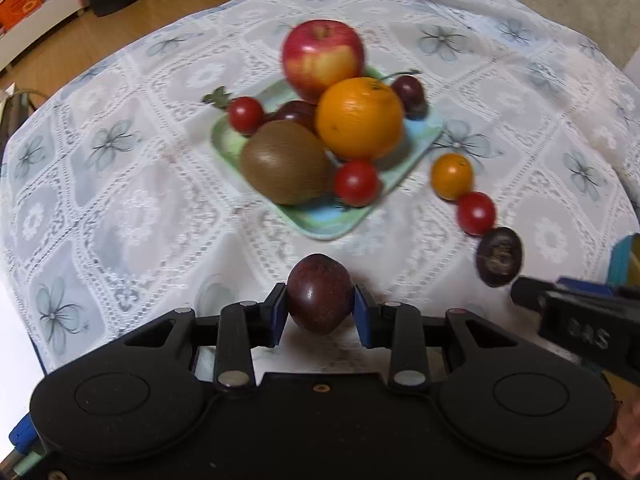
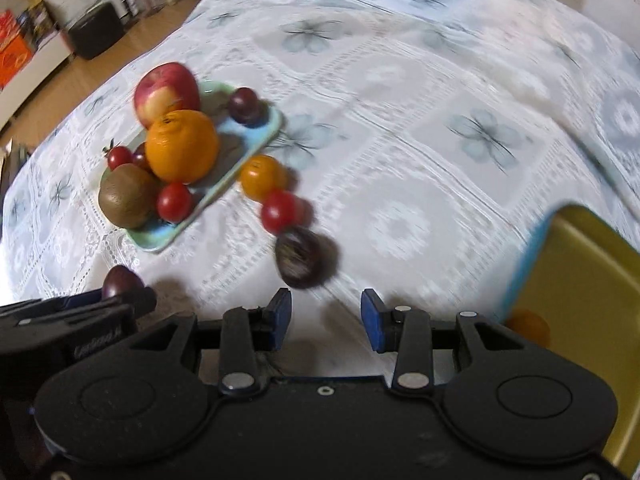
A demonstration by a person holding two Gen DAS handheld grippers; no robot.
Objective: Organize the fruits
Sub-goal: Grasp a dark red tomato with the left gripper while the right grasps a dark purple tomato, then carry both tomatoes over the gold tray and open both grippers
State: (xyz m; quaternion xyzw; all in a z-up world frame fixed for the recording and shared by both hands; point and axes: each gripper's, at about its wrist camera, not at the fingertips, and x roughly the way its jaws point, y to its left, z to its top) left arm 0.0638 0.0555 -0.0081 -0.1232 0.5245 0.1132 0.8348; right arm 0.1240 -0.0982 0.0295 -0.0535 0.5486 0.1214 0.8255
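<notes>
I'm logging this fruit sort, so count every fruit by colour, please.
Red: 4 (apple, three cherry tomatoes)
Orange: 2 (large orange, small orange)
Brown: 1 (kiwi)
Dark purple: 4 dark fruits (two on the green tray at and, one on the cloth at, one in the left gripper)
Total: 11
Not counted: a half-hidden orange shape by the yellow tray.

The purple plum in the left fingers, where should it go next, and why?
Probably forward to the green tray. The left gripper grips the plum above the tablecloth, and the apple, orange and kiwi already sit there.
</notes>
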